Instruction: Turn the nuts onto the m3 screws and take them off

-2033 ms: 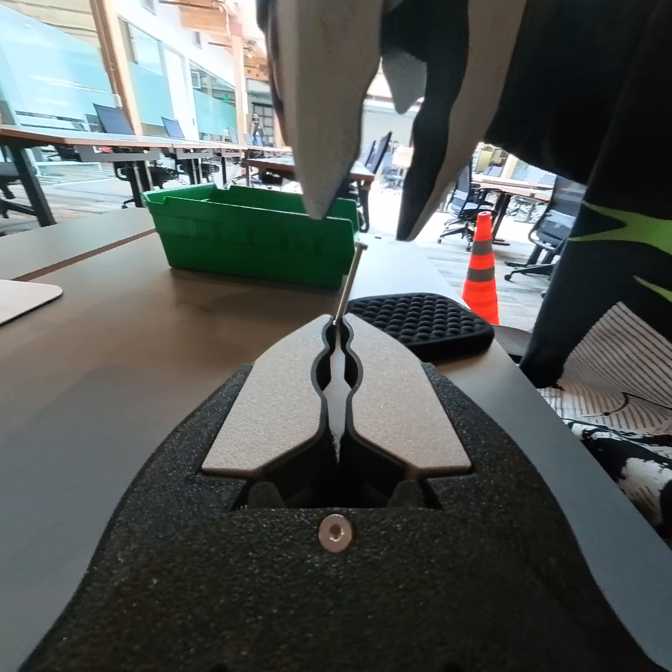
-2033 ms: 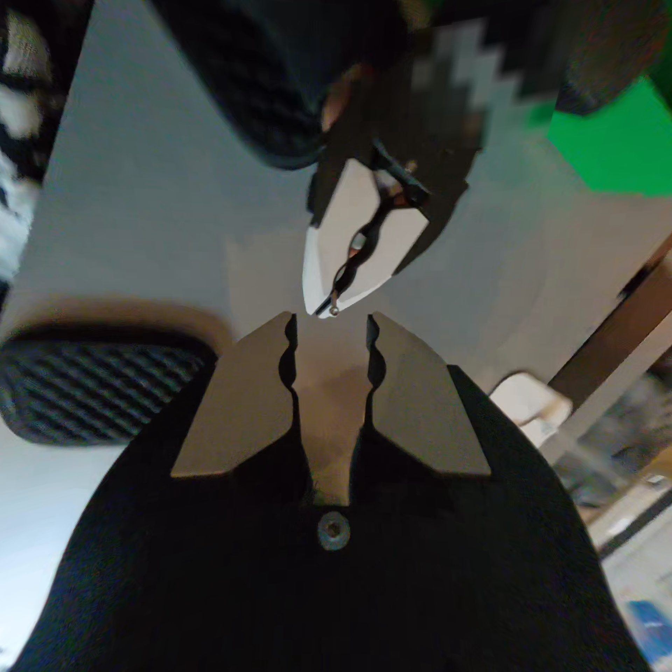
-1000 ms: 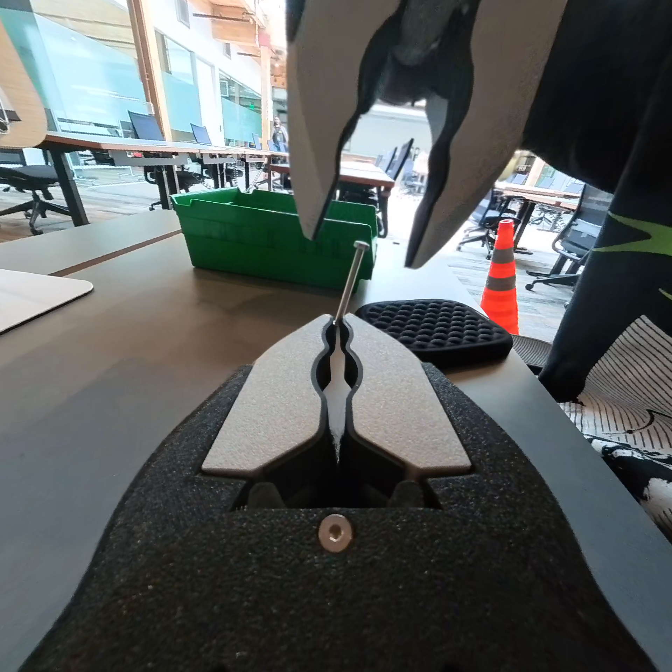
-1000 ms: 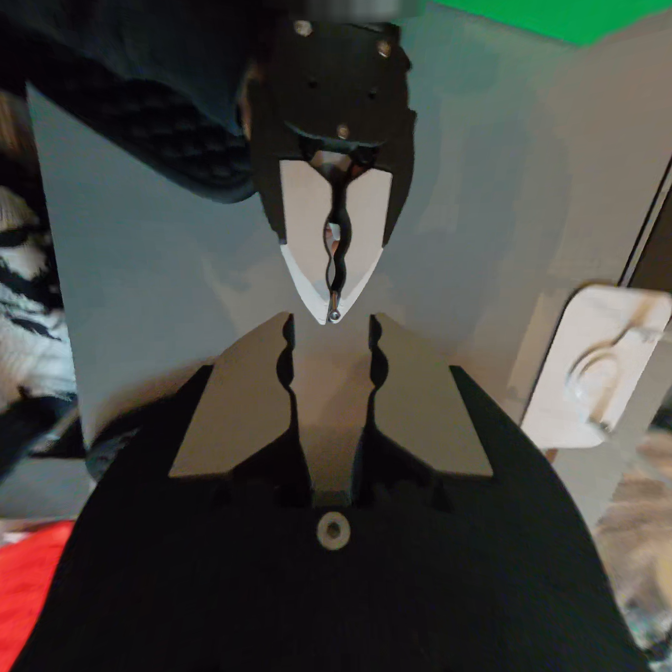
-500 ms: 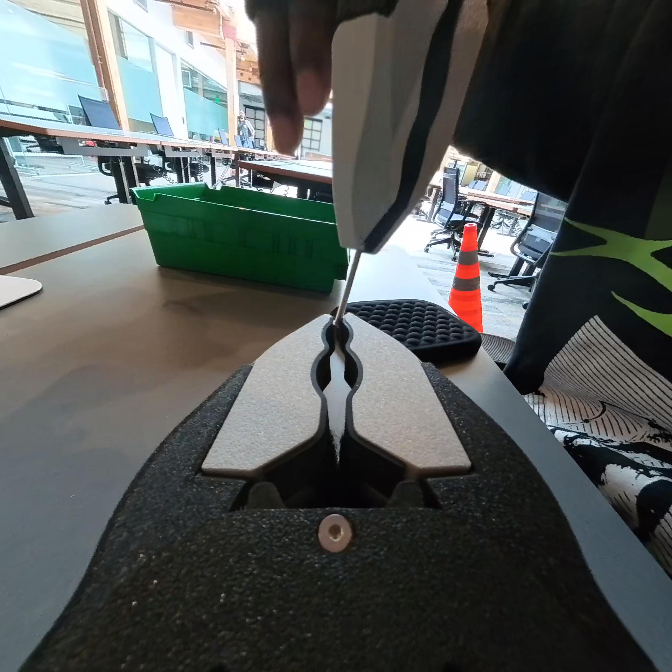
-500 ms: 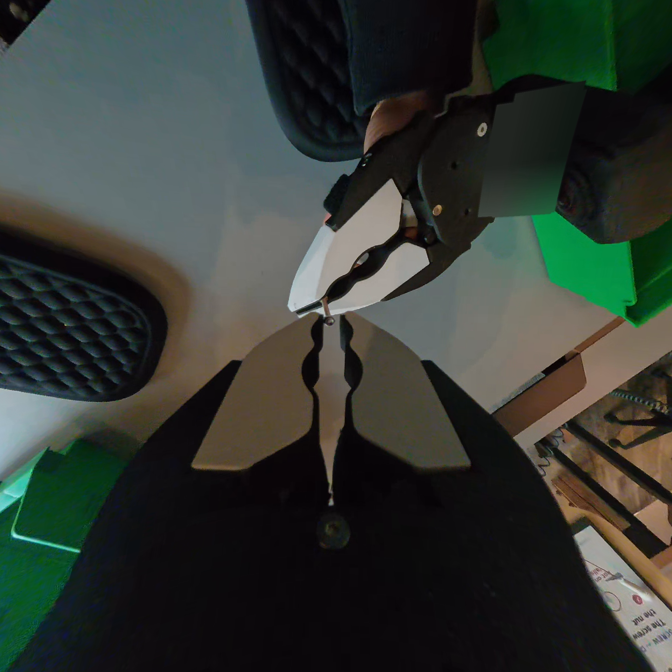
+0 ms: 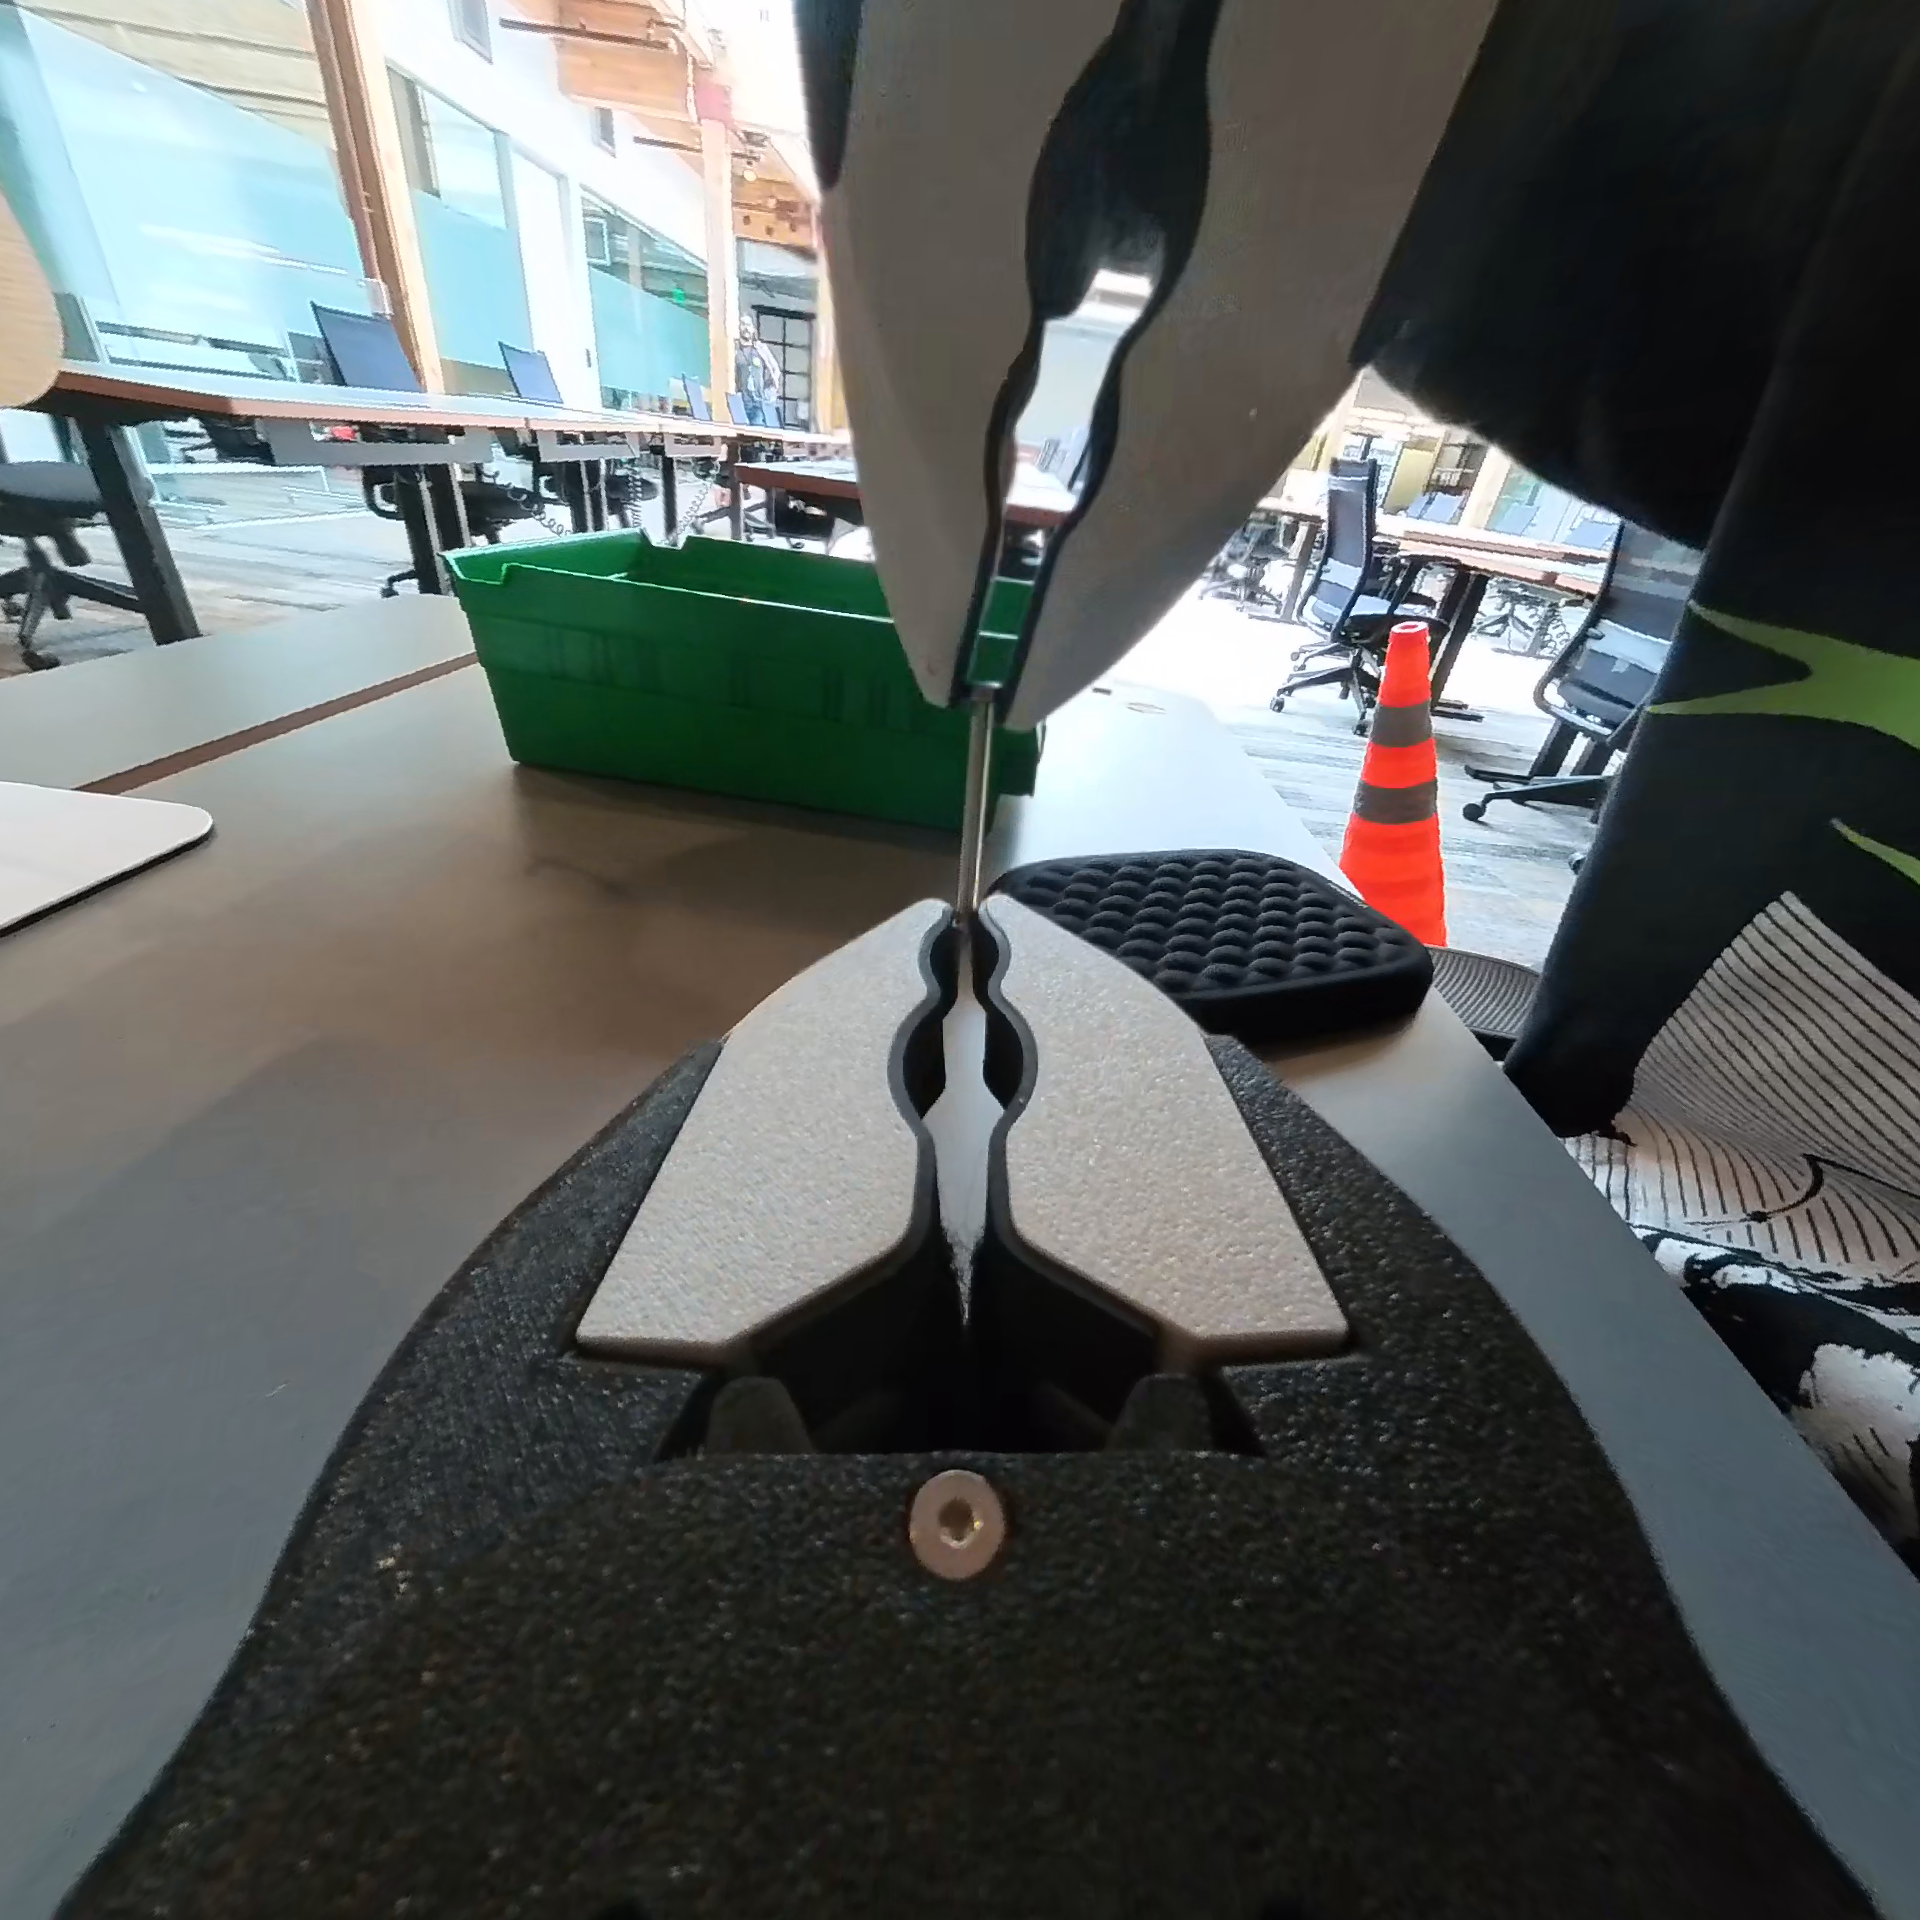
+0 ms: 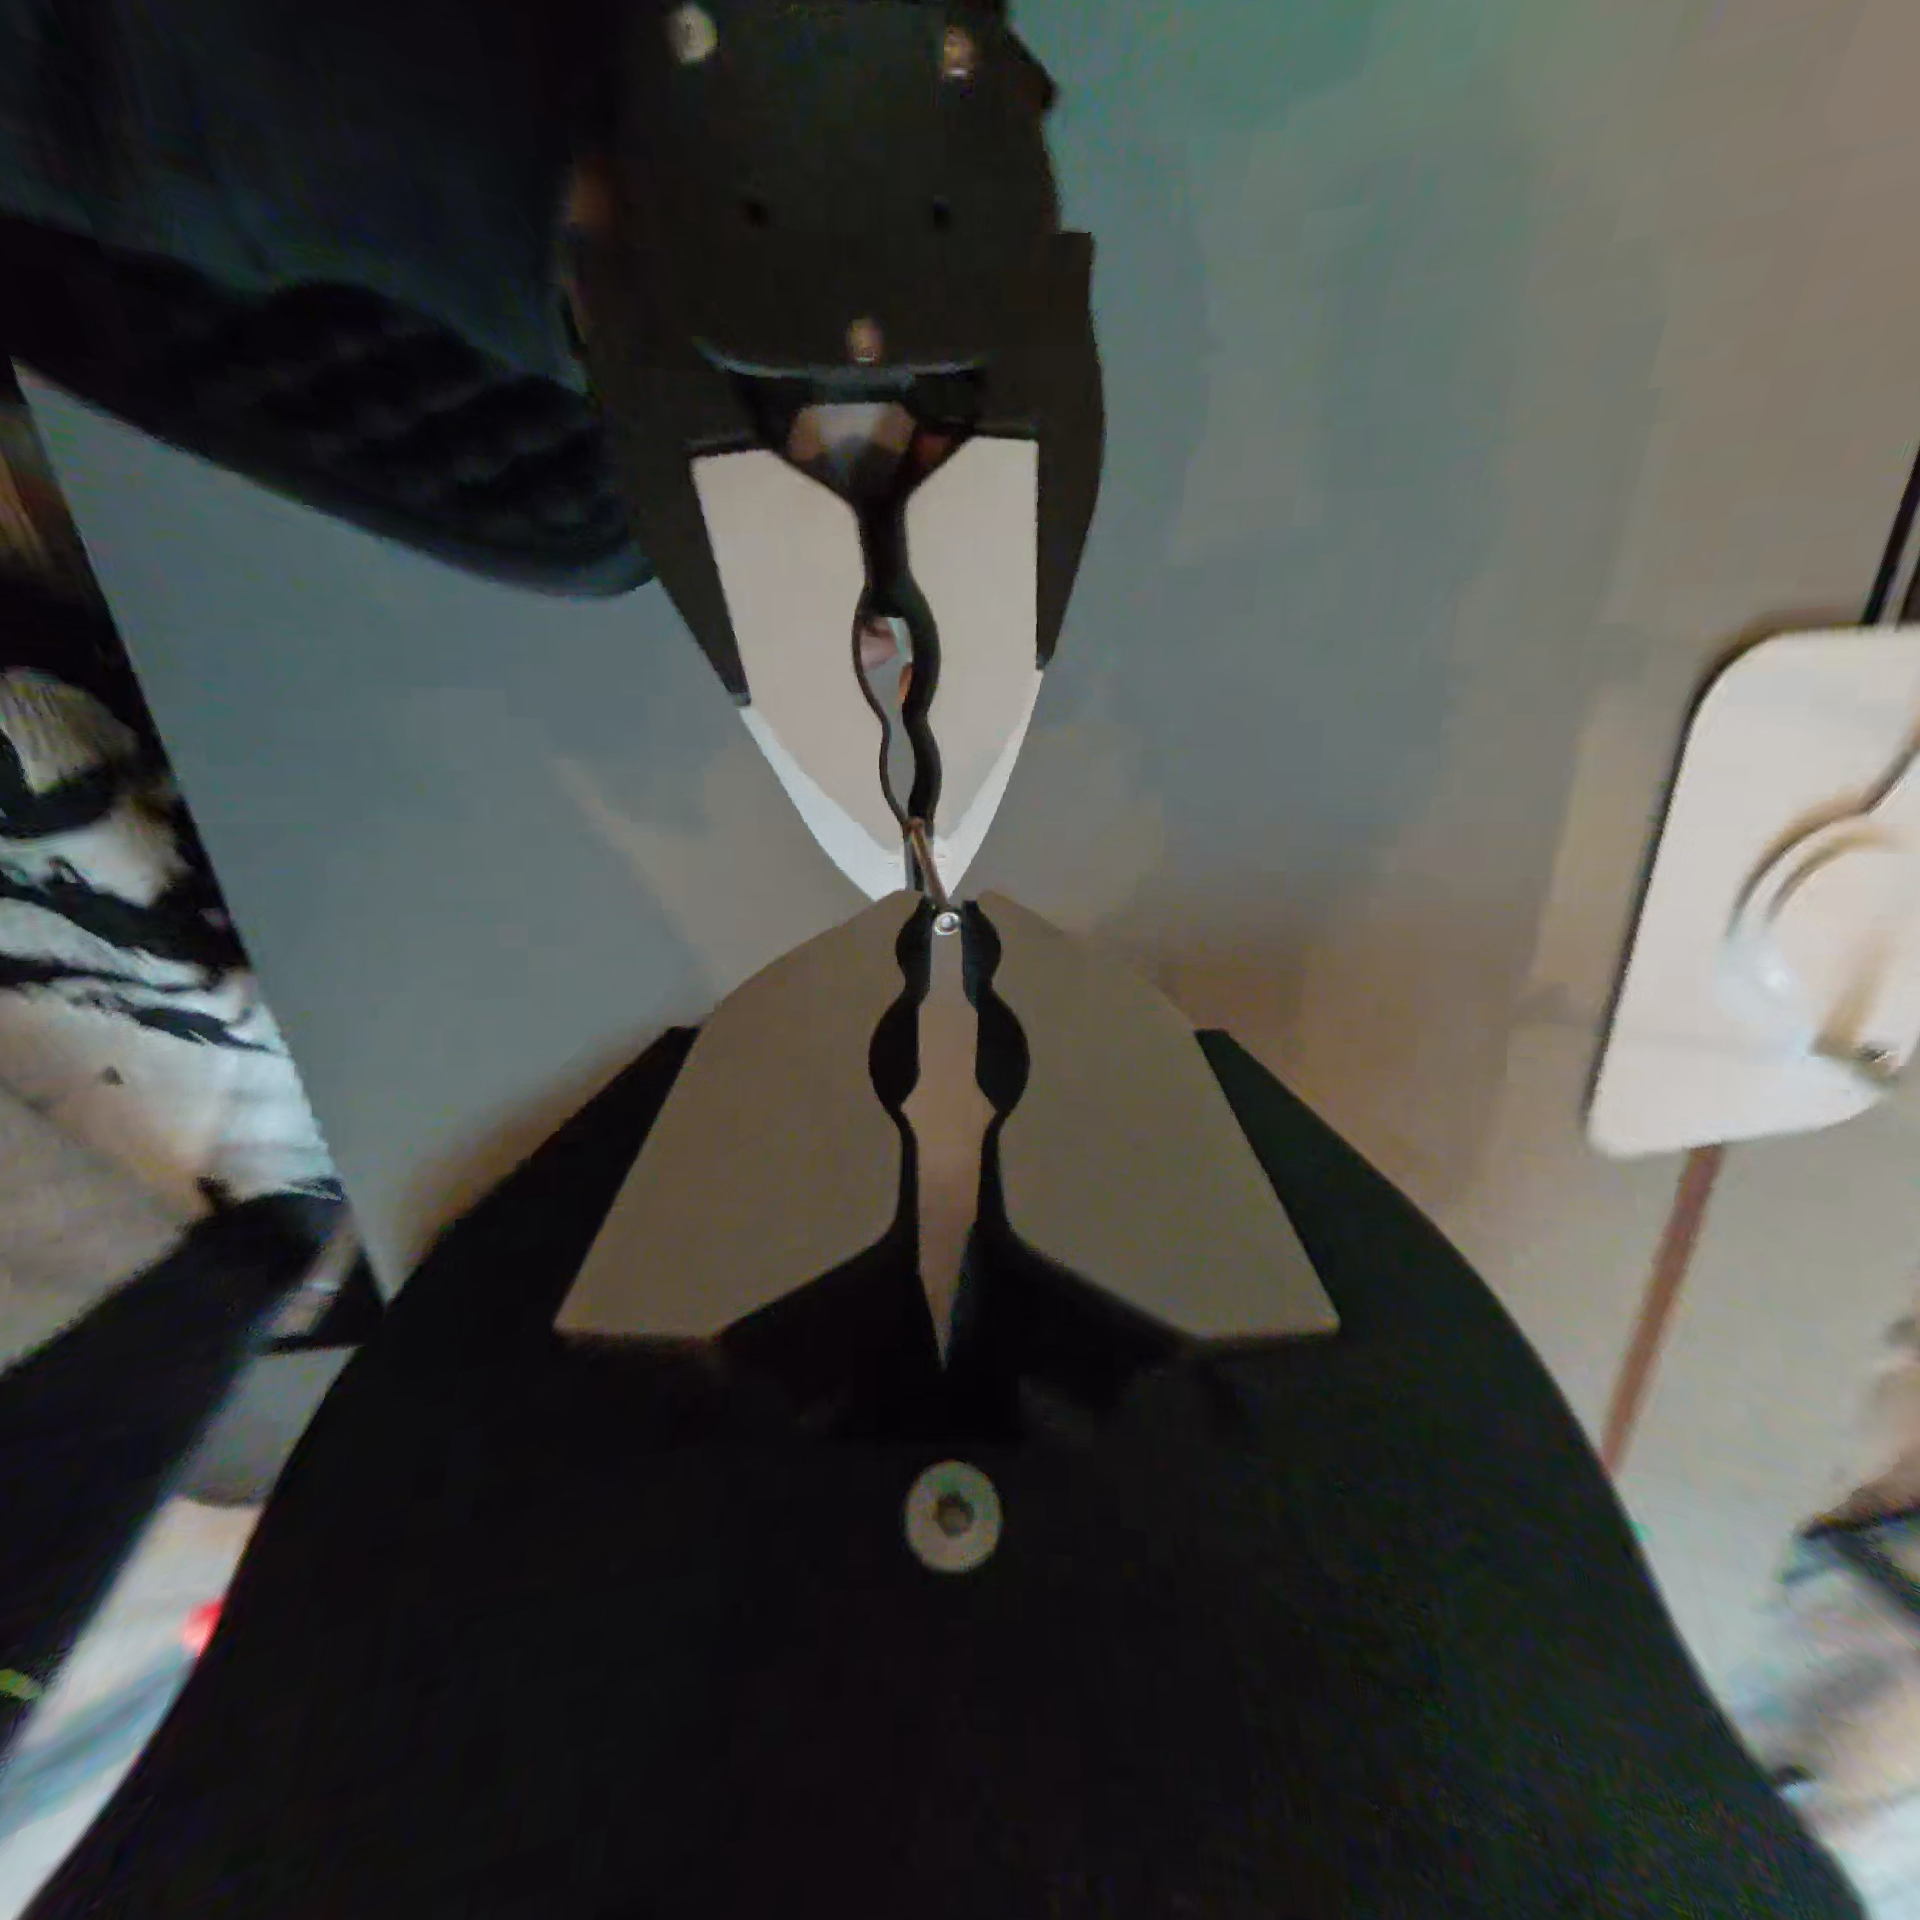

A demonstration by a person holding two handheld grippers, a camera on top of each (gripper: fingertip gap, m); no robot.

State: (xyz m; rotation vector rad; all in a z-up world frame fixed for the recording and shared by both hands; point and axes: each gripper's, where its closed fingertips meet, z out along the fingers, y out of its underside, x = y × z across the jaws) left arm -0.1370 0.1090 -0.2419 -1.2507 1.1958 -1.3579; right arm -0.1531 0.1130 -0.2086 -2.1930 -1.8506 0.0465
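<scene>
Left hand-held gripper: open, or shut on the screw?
Shut on the screw. The left hand-held gripper has its pale fingers nearly together, pinching the shank's lower end at their tips; the screw stands upright from them.

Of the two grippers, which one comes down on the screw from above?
The right gripper: its jaws close around the screw's top end, pointing down. The left gripper grips the bottom end, pointing forward over the table.

I count two grippers, mine (image 7: 966,920) and (image 8: 943,920); one screw (image 7: 975,810); one green bin (image 7: 707,665); one black pad (image 7: 1216,935); one cone (image 7: 1397,769); one white plate (image 8: 1766,894).
</scene>
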